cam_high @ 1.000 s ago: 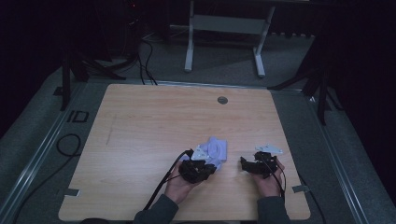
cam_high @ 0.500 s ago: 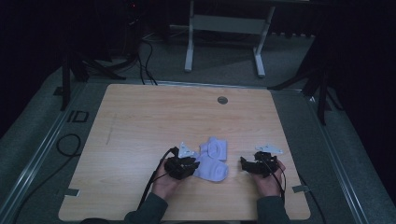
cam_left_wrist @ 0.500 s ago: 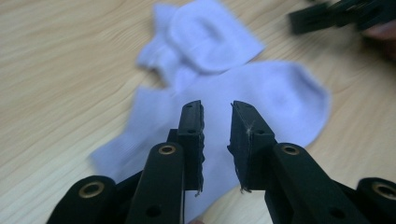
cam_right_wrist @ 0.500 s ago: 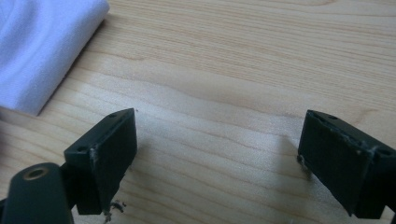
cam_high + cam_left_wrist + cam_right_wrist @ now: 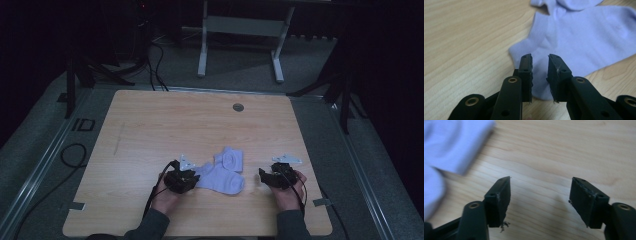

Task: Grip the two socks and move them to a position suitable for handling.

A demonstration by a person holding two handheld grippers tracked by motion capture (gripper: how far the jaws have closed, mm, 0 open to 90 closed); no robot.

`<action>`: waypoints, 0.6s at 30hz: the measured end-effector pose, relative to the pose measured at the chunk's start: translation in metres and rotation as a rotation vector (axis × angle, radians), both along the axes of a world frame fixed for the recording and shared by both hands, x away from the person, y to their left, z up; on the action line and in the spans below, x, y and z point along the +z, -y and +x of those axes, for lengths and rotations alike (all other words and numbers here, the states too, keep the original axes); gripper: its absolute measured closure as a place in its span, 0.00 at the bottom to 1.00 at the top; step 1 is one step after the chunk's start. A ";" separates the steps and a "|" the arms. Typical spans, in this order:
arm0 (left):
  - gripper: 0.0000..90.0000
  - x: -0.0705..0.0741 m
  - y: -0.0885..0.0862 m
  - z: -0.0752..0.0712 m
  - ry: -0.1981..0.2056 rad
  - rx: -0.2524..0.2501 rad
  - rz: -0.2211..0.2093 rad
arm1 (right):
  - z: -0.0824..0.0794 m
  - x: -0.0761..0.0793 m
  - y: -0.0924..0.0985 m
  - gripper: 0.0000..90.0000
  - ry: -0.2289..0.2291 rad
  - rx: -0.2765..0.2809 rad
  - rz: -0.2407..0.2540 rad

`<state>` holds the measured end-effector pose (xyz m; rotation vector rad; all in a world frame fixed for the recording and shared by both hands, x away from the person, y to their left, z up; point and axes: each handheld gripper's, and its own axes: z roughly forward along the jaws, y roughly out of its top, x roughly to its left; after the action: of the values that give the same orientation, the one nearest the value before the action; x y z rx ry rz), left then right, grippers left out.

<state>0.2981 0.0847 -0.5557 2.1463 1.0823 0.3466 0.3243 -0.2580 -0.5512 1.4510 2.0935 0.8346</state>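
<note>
Two pale lavender socks lie near the table's front edge. The larger sock [image 5: 222, 180] [image 5: 584, 42] is spread flat, and the smaller sock [image 5: 230, 159] [image 5: 569, 3] overlaps its far side. My left gripper [image 5: 186, 180] [image 5: 540, 58] sits at the larger sock's left end. Its jaws stand a narrow gap apart over the fabric, which lies flat beneath them. My right gripper [image 5: 265, 177] [image 5: 540, 181] is wide open over bare wood, just right of the socks, with a sock [image 5: 461, 142] at the upper left of its view.
The wooden table [image 5: 165, 125] has a round grommet [image 5: 238, 107] at the back centre and tape strips at its front corners [image 5: 76, 205]. A metal frame [image 5: 240, 25] and a cable [image 5: 70, 155] are on the floor beyond.
My left gripper has moved left along the table, and the bunched sock is now drawn out flat. The right gripper has stayed in place.
</note>
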 end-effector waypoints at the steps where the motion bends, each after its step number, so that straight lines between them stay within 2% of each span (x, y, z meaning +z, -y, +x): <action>1: 0.82 -0.001 -0.001 0.000 -0.002 0.001 0.000 | -0.001 0.003 -0.002 0.42 0.006 0.013 -0.001; 9: 0.82 -0.002 -0.004 -0.004 -0.006 -0.003 -0.010 | -0.001 0.034 -0.032 0.61 0.046 0.162 -0.025; 12: 0.82 -0.002 -0.006 -0.007 -0.008 -0.001 -0.015 | 0.002 0.040 -0.045 0.64 0.053 0.201 -0.034; 14: 0.82 -0.002 -0.007 -0.009 -0.012 -0.001 -0.017 | 0.006 0.043 -0.056 0.65 0.052 0.236 -0.023; 15: 0.82 -0.002 -0.007 -0.009 -0.012 -0.001 -0.017 | 0.006 0.043 -0.056 0.65 0.052 0.236 -0.023; 18: 0.81 -0.002 -0.008 -0.013 -0.012 -0.001 -0.014 | 0.013 0.045 -0.075 0.67 0.036 0.286 -0.030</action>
<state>0.2851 0.0929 -0.5574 2.1388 1.0869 0.3247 0.3370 -0.1835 -0.5064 1.1274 2.3082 0.9218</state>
